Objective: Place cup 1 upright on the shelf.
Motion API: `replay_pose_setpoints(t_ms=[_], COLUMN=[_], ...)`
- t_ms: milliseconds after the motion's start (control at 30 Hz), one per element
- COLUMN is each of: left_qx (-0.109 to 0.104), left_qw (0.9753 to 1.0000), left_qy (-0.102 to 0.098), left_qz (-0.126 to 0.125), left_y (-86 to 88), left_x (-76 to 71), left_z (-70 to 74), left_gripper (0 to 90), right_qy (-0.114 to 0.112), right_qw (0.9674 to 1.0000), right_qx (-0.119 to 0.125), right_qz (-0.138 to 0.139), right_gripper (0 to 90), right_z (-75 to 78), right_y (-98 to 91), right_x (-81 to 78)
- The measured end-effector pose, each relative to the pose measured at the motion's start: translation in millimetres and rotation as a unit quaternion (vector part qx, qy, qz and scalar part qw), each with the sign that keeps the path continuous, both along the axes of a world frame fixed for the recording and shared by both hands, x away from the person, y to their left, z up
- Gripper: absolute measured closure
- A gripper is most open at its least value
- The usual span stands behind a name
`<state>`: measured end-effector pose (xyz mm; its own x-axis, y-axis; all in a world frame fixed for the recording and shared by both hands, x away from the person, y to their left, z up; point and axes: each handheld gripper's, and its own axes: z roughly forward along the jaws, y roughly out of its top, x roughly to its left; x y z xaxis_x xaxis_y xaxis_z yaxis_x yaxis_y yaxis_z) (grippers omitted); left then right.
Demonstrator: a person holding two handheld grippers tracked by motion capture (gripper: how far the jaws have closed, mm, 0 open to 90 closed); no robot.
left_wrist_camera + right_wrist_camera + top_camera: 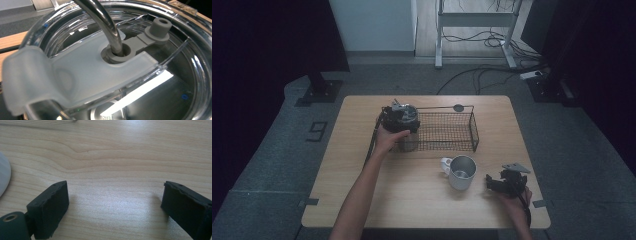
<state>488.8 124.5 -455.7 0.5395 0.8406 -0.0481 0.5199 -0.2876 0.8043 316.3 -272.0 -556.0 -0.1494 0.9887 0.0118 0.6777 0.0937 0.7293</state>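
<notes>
Left hand-held gripper (399, 117) on top of a steel tumbler (408, 141) at the wire basket's (474, 131) left end, jaws' state cannot be told, clear lid (75, 72) and metal straw (105, 22) close up; right hand-held gripper (506, 183) resting on the desk (412, 195) beside a mug (461, 172), jaws apart, nothing between them

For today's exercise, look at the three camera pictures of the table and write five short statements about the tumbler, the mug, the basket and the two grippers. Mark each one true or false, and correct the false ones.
1. A metal straw passes through the clear lid of the tumbler. True.
2. The mug lies inside the wire basket. False: it stands on the table, in front of the basket.
3. The right gripper holds the mug. False: its jaws stand open over bare wood.
4. The left gripper is at the tumbler's top. True.
5. The mug is upside down. False: its opening faces up.
</notes>
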Motion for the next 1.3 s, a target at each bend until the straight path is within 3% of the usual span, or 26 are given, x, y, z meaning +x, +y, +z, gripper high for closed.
replay_pose_setpoints(t_ms=[367, 633, 767, 1000, 1300], left_qx=[-0.003, -0.001, -0.01, -0.002, -0.015], left_qw=[0.9999, 1.0, 0.9999, 0.9995, 0.999], left_qy=[-0.011, -0.004, -0.001, -0.022, -0.035], left_qz=[-0.006, -0.006, -0.009, -0.02, -0.022], left_y=[3.9, 3.7, 7.1, 11.5, 18.4], left_x=[-5.9, -6.7, -6.4, -11.9, -21.6], left_z=[-3.6, -3.3, -3.1, 4.9, 17.0], left_gripper=[4.1, 1.6, 0.0, 0.1, 0.0], right_qy=[0.0, 0.0, 0.0, 0.0, 0.0], right_qw=[1.0, 1.0, 1.0, 1.0, 1.0], right_qx=[0.0, 0.0, 0.0, 0.0, 0.0], right_qz=[0.0, 0.0, 0.0, 0.0, -0.001], right_gripper=[7.1, 7.1, 7.1, 7.1, 7.4], right_z=[0.0, 0.0, 0.0, 0.0, 0.0], right_y=[0.0, 0.0, 0.0, 0.0, -0.1], right_x=[0.0, 0.0, 0.0, 0.0, -0.1])
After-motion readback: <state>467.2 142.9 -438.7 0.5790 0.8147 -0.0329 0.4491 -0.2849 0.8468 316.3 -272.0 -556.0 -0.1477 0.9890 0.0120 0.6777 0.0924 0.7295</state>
